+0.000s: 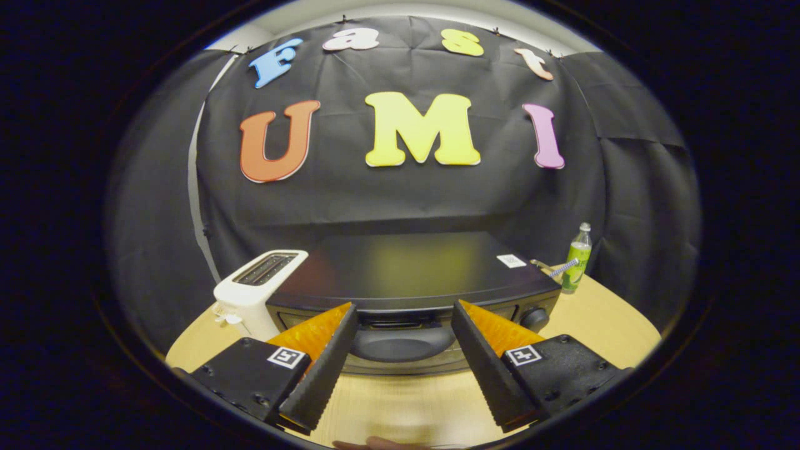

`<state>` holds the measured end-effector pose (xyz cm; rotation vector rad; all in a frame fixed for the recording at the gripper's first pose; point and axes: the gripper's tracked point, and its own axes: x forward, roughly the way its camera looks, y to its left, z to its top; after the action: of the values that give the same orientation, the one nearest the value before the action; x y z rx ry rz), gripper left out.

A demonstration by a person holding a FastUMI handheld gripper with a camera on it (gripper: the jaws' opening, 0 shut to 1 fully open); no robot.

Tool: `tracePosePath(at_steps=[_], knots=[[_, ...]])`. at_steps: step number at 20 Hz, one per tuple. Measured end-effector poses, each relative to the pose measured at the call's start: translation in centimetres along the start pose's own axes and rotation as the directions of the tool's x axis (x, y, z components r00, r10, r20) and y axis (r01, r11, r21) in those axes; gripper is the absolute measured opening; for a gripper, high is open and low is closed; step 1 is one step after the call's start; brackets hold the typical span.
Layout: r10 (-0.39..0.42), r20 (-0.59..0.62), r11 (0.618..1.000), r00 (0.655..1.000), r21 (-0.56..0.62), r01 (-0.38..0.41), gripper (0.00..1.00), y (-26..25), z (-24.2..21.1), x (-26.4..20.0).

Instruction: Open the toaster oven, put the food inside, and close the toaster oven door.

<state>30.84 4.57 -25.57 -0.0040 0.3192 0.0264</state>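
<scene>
- With fingers spread wide and empty, gripper (404,312) faces toaster oven (412,281).
- Door handle (402,342) lies just ahead between the fingertips, long axis crosswise to them.

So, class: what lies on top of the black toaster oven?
On the toaster oven top lies a small white label. Its inside is hidden from this angle. The gripper is open, fingers flanking the door handle.

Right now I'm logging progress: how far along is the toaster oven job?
Nothing looks done yet. The toaster oven door handle sits up against the front, so the door appears closed. The tool is open, fingers either side of the handle, lined up to grab it. Opening, loading food and closing remain.
</scene>
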Motion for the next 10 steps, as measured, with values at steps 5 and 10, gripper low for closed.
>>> tracePosePath(at_steps=[5,10], knots=[[-0.002,-0.009,0.999,1.000,-0.050,0.001,1.00,0.1,-0.2,0.9],[-0.005,-0.077,0.999,0.997,-0.042,0.001,1.00,0.0,-1.6,-1.7]])
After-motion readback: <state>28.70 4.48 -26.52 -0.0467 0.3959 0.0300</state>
